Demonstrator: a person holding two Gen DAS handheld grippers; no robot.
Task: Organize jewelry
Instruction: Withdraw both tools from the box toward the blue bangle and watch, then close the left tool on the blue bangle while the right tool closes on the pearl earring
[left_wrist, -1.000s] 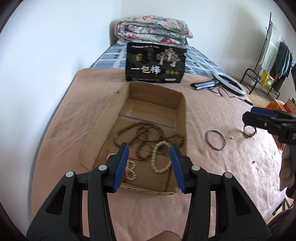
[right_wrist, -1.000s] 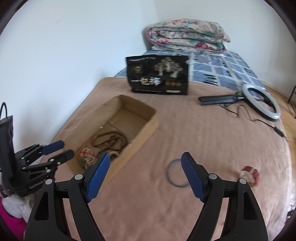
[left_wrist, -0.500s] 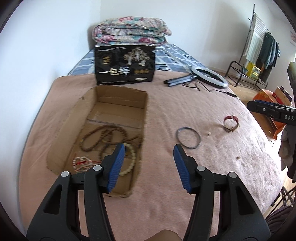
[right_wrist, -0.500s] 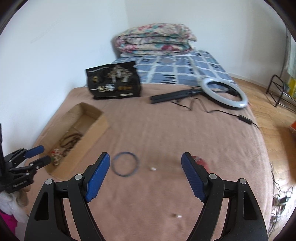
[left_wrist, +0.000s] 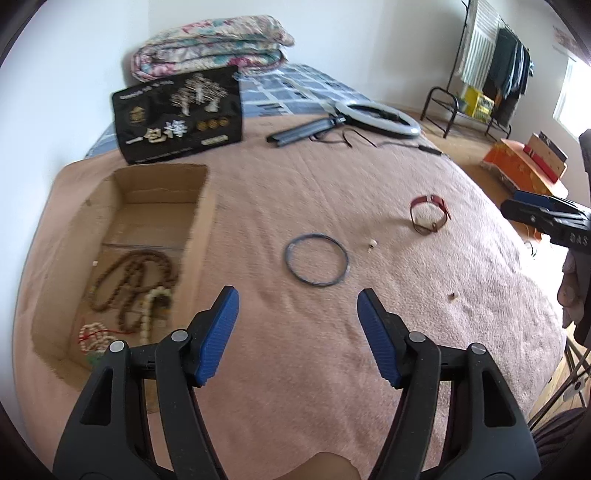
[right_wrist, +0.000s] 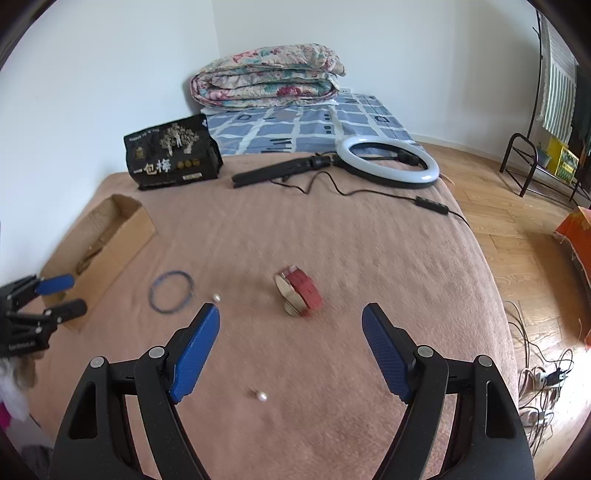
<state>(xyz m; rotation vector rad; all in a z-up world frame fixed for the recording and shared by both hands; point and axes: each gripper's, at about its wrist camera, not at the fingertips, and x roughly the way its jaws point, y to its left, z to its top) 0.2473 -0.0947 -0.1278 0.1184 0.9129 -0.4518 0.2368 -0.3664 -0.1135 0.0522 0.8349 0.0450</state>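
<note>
The left gripper (left_wrist: 297, 314) hangs over the pink blanket (left_wrist: 295, 192), jaws opening, nothing between them. The blue bangle (left_wrist: 316, 259) lies just ahead, beside the cardboard box (left_wrist: 201, 229) (bead strings inside). The right gripper (right_wrist: 290, 325) stands spread and empty, with the red-strap watch (right_wrist: 301, 293) ahead and a pearl (right_wrist: 262, 396) between the fingers.

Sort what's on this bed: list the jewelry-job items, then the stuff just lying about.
Job items:
cardboard box
bead strings in it
dark bangle
red-strap watch
loose pearls

Lying about:
ring light
black printed bag
folded quilt
clothes rack
</note>
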